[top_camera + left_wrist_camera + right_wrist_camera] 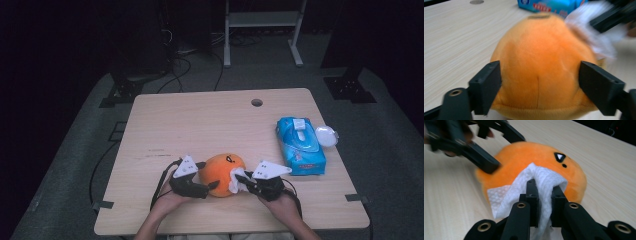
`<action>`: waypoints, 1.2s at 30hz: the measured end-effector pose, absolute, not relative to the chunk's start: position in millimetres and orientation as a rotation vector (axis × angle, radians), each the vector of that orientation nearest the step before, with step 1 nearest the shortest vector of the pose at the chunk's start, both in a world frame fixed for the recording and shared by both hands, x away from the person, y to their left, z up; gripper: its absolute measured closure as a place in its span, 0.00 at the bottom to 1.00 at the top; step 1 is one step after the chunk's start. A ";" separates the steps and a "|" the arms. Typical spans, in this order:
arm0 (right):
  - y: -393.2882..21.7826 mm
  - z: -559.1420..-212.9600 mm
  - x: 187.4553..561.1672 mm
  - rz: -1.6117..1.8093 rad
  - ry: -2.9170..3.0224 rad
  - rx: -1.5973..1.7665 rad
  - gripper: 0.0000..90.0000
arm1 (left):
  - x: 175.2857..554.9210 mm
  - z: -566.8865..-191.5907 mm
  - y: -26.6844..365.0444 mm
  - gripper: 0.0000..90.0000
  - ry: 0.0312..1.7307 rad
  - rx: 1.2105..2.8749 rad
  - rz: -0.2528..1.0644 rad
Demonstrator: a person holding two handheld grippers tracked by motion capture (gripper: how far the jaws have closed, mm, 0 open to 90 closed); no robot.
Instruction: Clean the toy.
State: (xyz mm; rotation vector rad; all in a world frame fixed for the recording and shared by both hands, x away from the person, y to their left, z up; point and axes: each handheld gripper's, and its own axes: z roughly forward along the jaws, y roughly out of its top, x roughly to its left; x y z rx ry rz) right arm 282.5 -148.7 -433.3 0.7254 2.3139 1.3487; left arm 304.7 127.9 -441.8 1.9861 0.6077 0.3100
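An orange plush toy (222, 172) with a small black-and-white eye (560, 157) rests on the wooden table (200, 120) near its front edge. My left gripper (207, 176) holds the toy from the left, and in the left gripper view its jaws (539, 82) press into both sides of the toy (539, 57). My right gripper (245, 180) comes from the right, shut on a white wipe (236, 181). In the right gripper view that gripper (545, 187) pinches the wipe (524, 185) against the toy's side (534, 157). The left gripper (505, 152) shows blurred behind the toy.
A blue pack of wet wipes (300, 145) lies to the right of the toy, with a round white lid-like thing (327, 135) beside it near the table's right edge. A cable hole (256, 102) sits at the back of the table. A metal stand and cables stand on the floor beyond.
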 end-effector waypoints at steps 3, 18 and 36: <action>-155.1 -434.9 287.9 1.340 2.300 0.762 0.89 | 303.6 -432.9 134.4 0.24 0.619 1.935 0.300; -127.1 -428.4 269.7 1.310 2.314 0.592 0.89 | 309.4 -441.8 139.4 0.36 0.665 1.921 0.259; -139.3 -427.1 278.9 1.328 2.282 0.684 0.89 | 313.4 -448.5 138.2 0.35 0.682 1.903 0.235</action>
